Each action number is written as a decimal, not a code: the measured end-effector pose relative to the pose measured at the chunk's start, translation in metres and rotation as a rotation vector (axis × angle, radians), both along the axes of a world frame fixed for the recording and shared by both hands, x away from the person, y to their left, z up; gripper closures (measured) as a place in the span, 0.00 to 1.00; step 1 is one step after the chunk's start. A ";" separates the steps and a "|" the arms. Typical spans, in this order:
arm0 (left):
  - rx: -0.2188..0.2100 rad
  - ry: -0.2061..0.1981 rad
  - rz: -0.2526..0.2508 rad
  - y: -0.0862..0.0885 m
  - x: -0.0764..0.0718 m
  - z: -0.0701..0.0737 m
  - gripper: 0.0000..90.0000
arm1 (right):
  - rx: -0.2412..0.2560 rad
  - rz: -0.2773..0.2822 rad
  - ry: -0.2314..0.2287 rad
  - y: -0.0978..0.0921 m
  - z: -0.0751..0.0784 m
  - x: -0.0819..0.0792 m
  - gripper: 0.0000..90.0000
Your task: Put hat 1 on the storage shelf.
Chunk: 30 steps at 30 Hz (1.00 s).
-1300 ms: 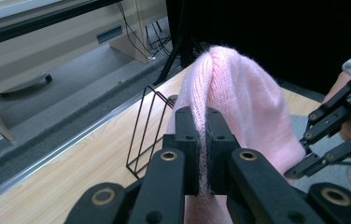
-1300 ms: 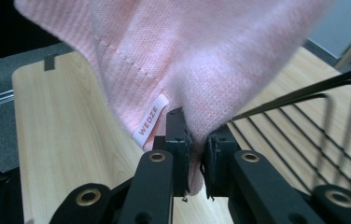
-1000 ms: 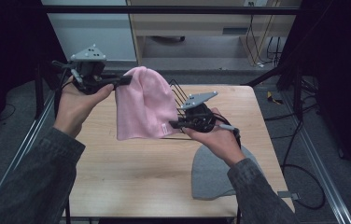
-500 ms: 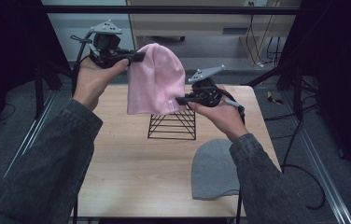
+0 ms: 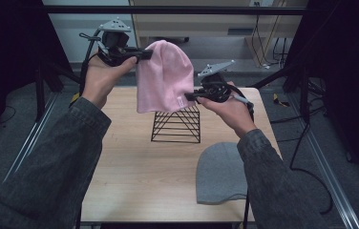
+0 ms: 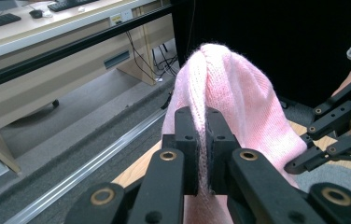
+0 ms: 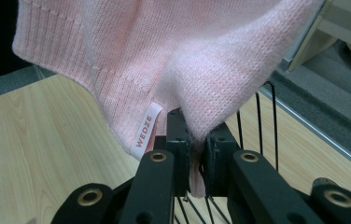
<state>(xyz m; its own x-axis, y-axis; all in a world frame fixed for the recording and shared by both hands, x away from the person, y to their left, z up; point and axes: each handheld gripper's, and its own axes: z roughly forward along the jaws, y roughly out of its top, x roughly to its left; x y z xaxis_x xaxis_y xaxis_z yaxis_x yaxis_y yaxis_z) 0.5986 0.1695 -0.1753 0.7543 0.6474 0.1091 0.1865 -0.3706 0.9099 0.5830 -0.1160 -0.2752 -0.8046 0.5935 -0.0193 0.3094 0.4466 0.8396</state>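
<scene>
1. We see a light wooden surface [image 5: 134, 162] in a dark room, with a beige desk [image 6: 47, 32] behind.
2. A black wire rack [image 5: 176, 125] and a grey knitted hat [image 5: 221, 172] rest on it.
3. The left gripper [image 5: 145, 54] and the right gripper [image 5: 188, 97] each have their fingers closed on the pink knitted hat [image 5: 164, 76], held above the rack.

A black wire rack [image 5: 176, 125] of slanted bars stands near the middle of the pale wooden worktop [image 5: 134, 167]. A grey knitted beanie [image 5: 221, 172] lies flat at the worktop's near right edge, apart from the rack.
</scene>
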 end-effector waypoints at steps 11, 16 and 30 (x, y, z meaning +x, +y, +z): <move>-0.032 -0.011 0.019 -0.006 0.011 -0.008 0.95 | 0.014 -0.052 -0.013 -0.004 -0.009 0.008 0.92; -0.040 -0.003 0.028 -0.009 0.021 -0.015 0.95 | 0.025 -0.077 -0.003 -0.008 -0.015 0.015 0.92; -0.048 -0.004 0.053 -0.016 0.041 -0.030 0.94 | 0.004 -0.126 -0.010 -0.009 -0.028 0.028 0.92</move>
